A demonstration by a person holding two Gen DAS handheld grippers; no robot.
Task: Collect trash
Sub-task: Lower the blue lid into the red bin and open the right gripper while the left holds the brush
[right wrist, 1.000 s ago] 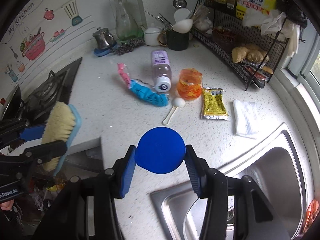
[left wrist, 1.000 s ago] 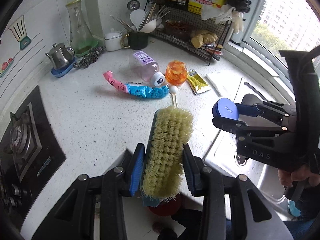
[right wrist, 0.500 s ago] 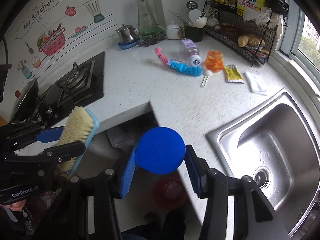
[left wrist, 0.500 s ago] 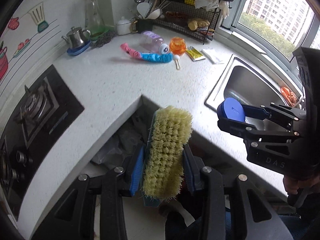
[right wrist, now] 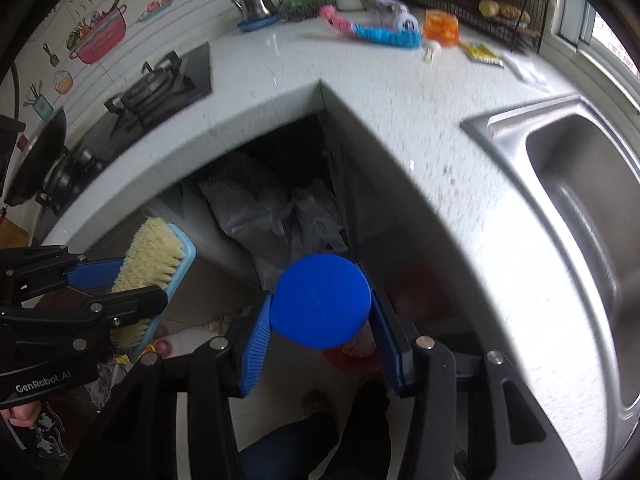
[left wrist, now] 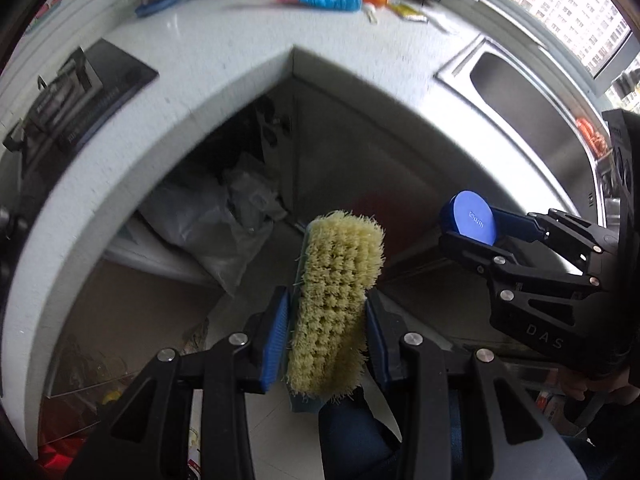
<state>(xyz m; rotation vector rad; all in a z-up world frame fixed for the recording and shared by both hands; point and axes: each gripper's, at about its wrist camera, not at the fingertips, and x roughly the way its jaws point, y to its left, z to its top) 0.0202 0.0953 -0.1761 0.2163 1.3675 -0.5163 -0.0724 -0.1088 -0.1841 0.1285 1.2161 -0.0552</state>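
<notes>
My left claw (left wrist: 326, 344) pinches a scrubbing brush (left wrist: 336, 300), pale bristles facing the camera, blue back behind; my right claw (right wrist: 320, 332) is clamped on a round blue lid (right wrist: 320, 300), both pads against its rim; both are held off the counter edge, over the floor in front of the open cabinet corner; a red bin (right wrist: 352, 354) shows just below the lid, mostly hidden; grey plastic bags (left wrist: 216, 224) lie inside the cabinet; on the white counter (right wrist: 360, 92) remain a blue-and-pink wrapper (right wrist: 376, 34), a clear bottle (right wrist: 394, 14), an orange cup (right wrist: 440, 26) and a yellow sachet (right wrist: 482, 53); the steel sink (right wrist: 580, 184) lies to the right.
</notes>
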